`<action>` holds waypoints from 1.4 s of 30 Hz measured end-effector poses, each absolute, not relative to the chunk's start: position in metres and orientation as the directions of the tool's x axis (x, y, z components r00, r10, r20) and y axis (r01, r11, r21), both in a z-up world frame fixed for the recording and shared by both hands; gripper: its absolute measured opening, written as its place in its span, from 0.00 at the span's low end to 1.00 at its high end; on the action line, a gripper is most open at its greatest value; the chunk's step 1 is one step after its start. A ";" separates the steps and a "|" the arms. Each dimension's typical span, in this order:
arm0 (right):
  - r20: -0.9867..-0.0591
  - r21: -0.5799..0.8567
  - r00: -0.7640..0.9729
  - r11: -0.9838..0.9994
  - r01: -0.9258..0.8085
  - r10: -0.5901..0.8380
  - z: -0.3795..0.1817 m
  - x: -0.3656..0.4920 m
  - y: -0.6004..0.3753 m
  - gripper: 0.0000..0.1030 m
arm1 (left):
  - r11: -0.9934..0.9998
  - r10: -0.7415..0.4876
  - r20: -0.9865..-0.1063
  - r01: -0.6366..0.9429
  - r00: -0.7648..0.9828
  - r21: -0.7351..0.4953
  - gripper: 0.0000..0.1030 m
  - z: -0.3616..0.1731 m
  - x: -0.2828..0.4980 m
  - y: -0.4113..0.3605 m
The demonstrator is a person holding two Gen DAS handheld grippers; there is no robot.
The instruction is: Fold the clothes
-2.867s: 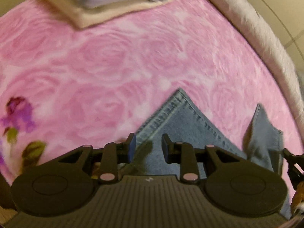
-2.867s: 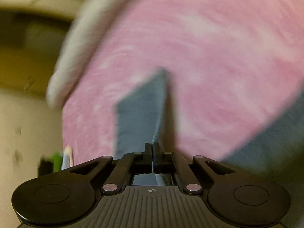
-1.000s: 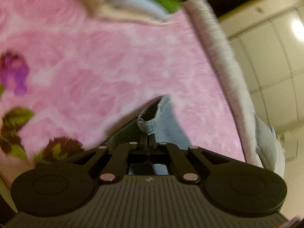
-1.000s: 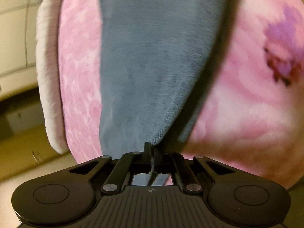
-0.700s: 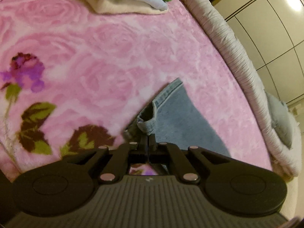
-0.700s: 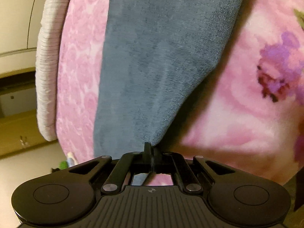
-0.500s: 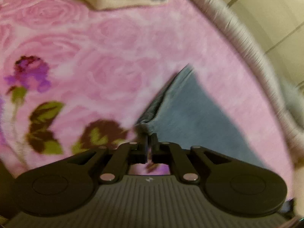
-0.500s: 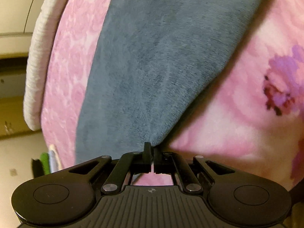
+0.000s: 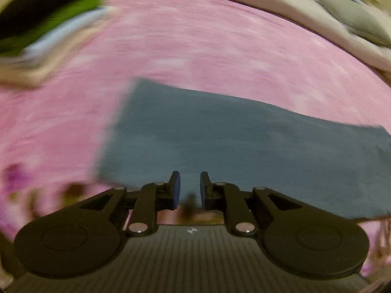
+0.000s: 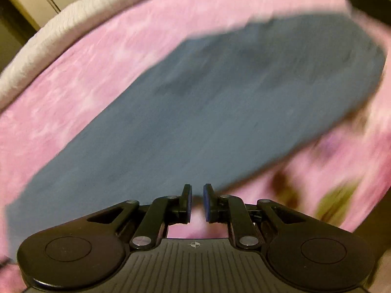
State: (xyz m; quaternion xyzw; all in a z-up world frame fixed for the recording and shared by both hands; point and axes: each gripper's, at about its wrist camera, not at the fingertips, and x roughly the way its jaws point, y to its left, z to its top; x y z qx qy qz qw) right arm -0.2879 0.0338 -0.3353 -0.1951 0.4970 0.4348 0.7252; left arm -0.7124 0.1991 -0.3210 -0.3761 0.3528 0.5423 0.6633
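Note:
A blue denim garment lies flat on the pink rose blanket; it also shows in the right wrist view. My left gripper is open and empty at the near edge of the denim. My right gripper is open and empty at the denim's near edge too. Both views are blurred by motion.
A stack of folded clothes, green on pale blue on cream, sits at the far left of the blanket. A pale ribbed bed edge runs along the far side, with a grey cushion on it. It also shows in the right wrist view.
Both grippers were shut on the denim and held it up; now both have opened, let it go, and it lies flat on the blanket.

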 end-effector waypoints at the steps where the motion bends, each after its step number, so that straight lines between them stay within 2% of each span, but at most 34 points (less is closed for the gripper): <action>1: -0.882 0.105 0.163 0.522 -0.847 0.442 -0.339 -0.279 0.033 0.13 | 0.154 0.437 -0.877 -0.977 0.200 -0.146 0.11 -0.328 -0.692 0.201; 5: -0.908 -0.004 0.197 0.462 -0.887 0.371 -0.361 -0.235 0.025 0.13 | 0.232 0.348 -0.891 -0.948 0.290 -0.218 0.11 -0.342 -0.616 0.197; 11: -0.888 0.084 0.171 0.517 -0.852 0.426 -0.342 -0.131 0.013 0.15 | 0.369 0.293 -0.896 -0.904 0.334 -0.216 0.14 -0.340 -0.510 0.178; 12: -0.881 0.097 0.172 0.525 -0.845 0.440 -0.338 -0.112 0.013 0.16 | 0.378 0.286 -0.898 -0.900 0.335 -0.216 0.14 -0.340 -0.493 0.176; 15: -0.859 0.137 0.177 0.548 -0.826 0.481 -0.325 -0.054 0.014 0.35 | 0.409 0.275 -0.895 -0.885 0.351 -0.222 0.16 -0.338 -0.441 0.174; 20: -0.816 0.204 0.189 0.578 -0.790 0.546 -0.305 0.042 0.015 0.44 | 0.475 0.280 -0.866 -0.844 0.414 -0.249 0.20 -0.329 -0.366 0.189; 26: -0.817 0.373 0.060 0.605 -0.704 0.574 -0.321 0.088 0.029 0.44 | 0.520 0.286 -0.844 -0.814 0.453 -0.260 0.23 -0.319 -0.314 0.222; 32: -0.793 0.524 -0.068 0.620 -0.585 0.606 -0.339 0.133 0.044 0.44 | 0.544 0.234 -0.831 -0.776 0.505 -0.318 0.25 -0.330 -0.295 0.272; 35: -0.771 0.590 -0.129 0.622 -0.514 0.624 -0.348 0.155 0.051 0.44 | 0.562 0.174 -0.811 -0.733 0.559 -0.384 0.27 -0.340 -0.285 0.302; 37: -0.753 0.630 -0.169 0.623 -0.464 0.636 -0.354 0.170 0.055 0.43 | 0.576 0.115 -0.803 -0.698 0.585 -0.426 0.33 -0.352 -0.273 0.320; 40: -0.755 0.626 -0.190 0.601 -0.497 0.628 -0.350 0.167 0.056 0.39 | 0.578 -0.015 -0.803 -0.650 0.595 -0.493 0.37 -0.379 -0.251 0.345; 42: -0.760 0.615 -0.192 0.593 -0.520 0.621 -0.347 0.163 0.055 0.37 | 0.566 -0.109 -0.799 -0.624 0.592 -0.539 0.36 -0.396 -0.239 0.355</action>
